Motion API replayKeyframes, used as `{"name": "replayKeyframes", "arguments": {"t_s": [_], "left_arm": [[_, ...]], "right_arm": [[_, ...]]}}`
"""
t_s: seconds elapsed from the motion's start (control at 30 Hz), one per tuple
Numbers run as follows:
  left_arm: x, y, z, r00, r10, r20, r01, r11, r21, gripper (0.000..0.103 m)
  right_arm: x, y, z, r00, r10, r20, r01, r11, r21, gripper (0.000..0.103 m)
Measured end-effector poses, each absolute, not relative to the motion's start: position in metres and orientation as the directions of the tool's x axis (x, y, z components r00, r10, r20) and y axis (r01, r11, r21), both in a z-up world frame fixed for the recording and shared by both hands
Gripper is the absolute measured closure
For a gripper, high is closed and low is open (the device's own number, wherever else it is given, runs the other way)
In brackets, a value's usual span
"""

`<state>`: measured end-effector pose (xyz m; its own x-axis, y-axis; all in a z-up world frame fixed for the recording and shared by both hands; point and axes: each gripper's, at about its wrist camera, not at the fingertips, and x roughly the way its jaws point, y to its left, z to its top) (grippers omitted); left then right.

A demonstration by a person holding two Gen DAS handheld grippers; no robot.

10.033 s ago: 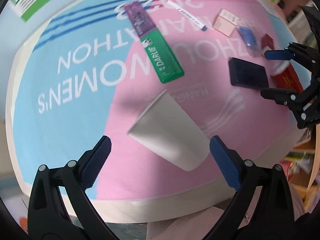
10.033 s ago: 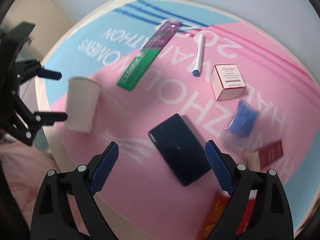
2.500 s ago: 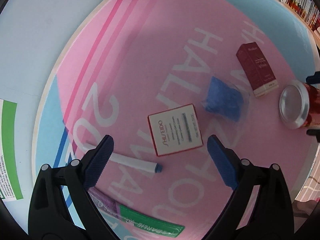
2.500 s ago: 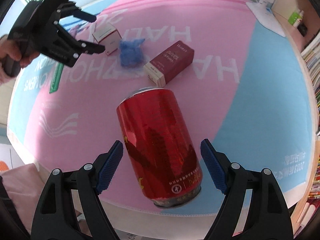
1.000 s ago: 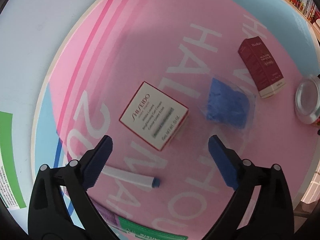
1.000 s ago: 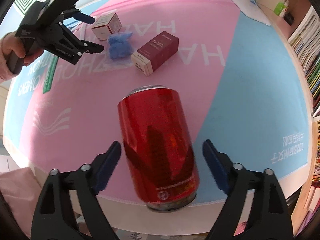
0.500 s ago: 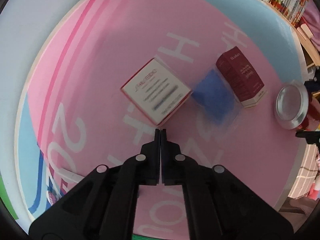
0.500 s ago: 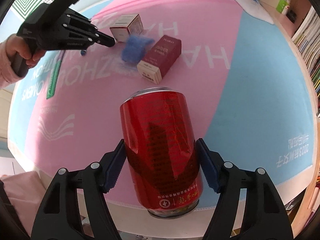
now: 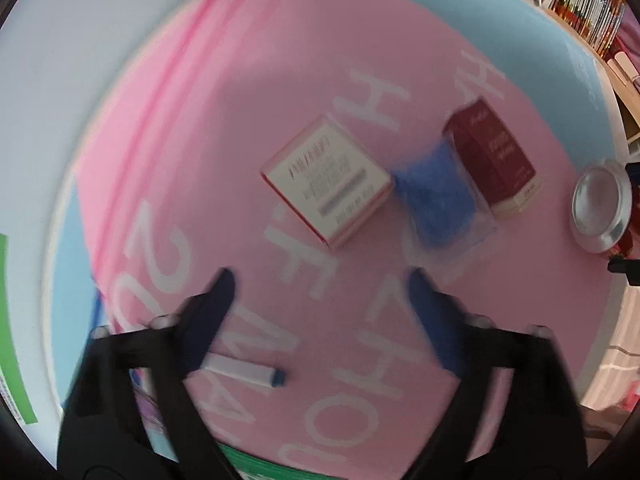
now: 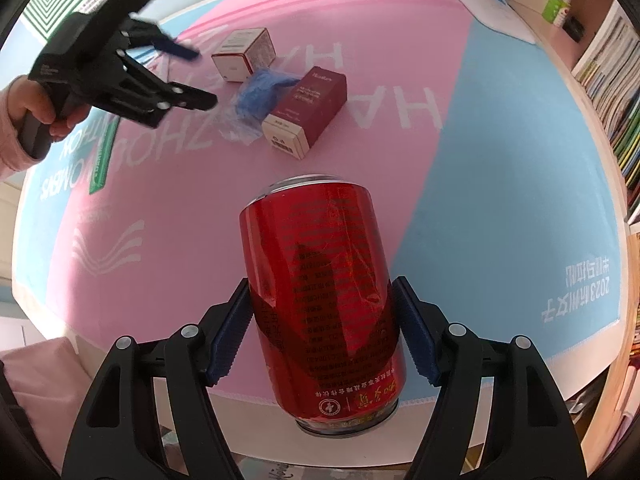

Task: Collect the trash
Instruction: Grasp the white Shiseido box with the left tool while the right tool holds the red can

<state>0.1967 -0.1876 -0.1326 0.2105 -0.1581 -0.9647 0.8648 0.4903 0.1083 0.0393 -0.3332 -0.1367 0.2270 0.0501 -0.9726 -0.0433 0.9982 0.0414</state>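
Note:
My right gripper point(image 10: 322, 328) is shut on a red drink can point(image 10: 320, 280) at the table's near edge; the can's silver top also shows in the left wrist view point(image 9: 600, 210). My left gripper point(image 9: 320, 292) is open and empty, hovering just short of a white carton point(image 9: 326, 182) and a blue crumpled plastic bag point(image 9: 438, 200). A dark red carton point(image 9: 494, 156) lies against the bag. In the right wrist view the left gripper point(image 10: 192, 76) hangs over the white carton point(image 10: 244, 54), the blue bag point(image 10: 256, 94) and the red carton point(image 10: 306, 106).
A white marker with a blue cap point(image 9: 244, 370) lies near my left finger. A green toothpaste box point(image 10: 102, 152) lies on the left. The pink and blue banner point(image 10: 500, 160) covers the round table. Bookshelves point(image 10: 616, 72) stand on the right.
My left gripper has opened after being shut half a second ago; the white carton and blue bag now sit closer to the red carton. My right gripper has closed on the can.

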Motion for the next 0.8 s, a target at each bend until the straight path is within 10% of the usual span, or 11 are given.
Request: {"name": "replayKeyframes", "arguments": {"t_s": [0.8], "left_arm": [[0.238,-0.23,-0.142,0.127,-0.246,-0.961,0.886,0.463,-0.002,0.007]], "right_arm": [[0.043,-0.332,-0.156,0.196,0.042,-0.98,-0.02,0.999,0.038,0.022]]}}
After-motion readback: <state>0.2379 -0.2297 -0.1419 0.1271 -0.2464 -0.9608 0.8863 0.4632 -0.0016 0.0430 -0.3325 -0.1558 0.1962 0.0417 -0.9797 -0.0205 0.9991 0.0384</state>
